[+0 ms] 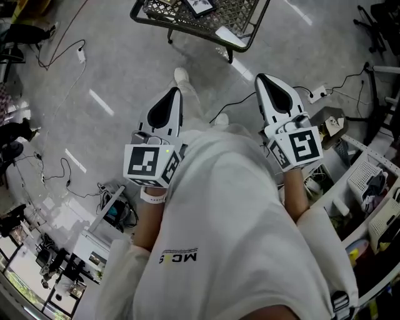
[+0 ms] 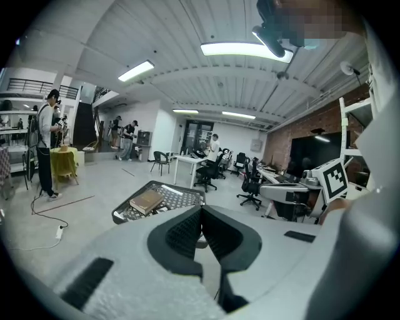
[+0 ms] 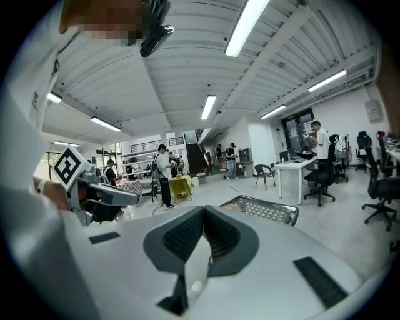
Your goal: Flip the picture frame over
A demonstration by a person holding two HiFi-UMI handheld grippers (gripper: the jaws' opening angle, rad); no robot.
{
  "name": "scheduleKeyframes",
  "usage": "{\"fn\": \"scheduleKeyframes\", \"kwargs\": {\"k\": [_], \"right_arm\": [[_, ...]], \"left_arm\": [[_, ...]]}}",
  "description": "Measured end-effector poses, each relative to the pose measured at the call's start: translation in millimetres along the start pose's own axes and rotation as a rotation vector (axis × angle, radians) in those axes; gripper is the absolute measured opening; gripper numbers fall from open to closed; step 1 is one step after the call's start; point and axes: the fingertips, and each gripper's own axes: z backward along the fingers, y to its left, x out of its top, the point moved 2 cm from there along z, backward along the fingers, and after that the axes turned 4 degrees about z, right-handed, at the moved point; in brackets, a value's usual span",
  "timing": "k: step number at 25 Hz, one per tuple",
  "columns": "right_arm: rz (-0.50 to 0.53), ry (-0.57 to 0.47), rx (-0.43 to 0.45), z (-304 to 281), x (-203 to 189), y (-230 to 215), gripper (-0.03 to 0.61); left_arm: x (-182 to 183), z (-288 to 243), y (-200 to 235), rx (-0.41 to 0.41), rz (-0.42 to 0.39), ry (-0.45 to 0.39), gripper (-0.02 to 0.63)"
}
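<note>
Picture frame point(image 1: 200, 6) lies flat on the mesh table point(image 1: 240, 15), at the top edge of the head view, well apart from both tools. Left gripper point(image 1: 174, 92) and right gripper point(image 1: 263, 79): jaws clenched together, nothing between them, over grey floor point(image 1: 125, 69).

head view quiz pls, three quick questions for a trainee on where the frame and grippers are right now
1. True or false: the left gripper is holding the picture frame.
2. Where is the mesh table? A: on the floor ahead of both grippers. B: behind the person. C: clamped in the right gripper.
3. Fill in: the right gripper's jaws are ___, with nothing between them.

Key: 1 false, the frame lies on the mesh table; 2 A; 3 shut.
</note>
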Motion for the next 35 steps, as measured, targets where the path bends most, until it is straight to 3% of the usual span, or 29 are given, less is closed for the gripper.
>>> {"fn": "scheduleKeyframes", "kwargs": {"k": [7,17,23,35], "right_arm": [[0.019,0.035,0.016,-98.5,16.4,-12.7,0.018],[0.025,0.08,-0.002,-265.9,74.1,-47.7,0.018],[0.026,0.103,-0.012,-330.2,85.5,-62.1,0.018],[0.059,0.135,0.109,-360.7,94.0,-74.5,0.018]], "left_arm": [[36.3,-63.7,70.6,-0.025,0.023,-0.015,0.021],[114.2,-159.4,191.3,-0.078,0.07,0.016,0.02],[141.0,-202.1,239.0,-0.109,0.057,0.03,0.02],[146.8,-221.5,234.7,-0.04,0.129,0.027,0.02]]}}
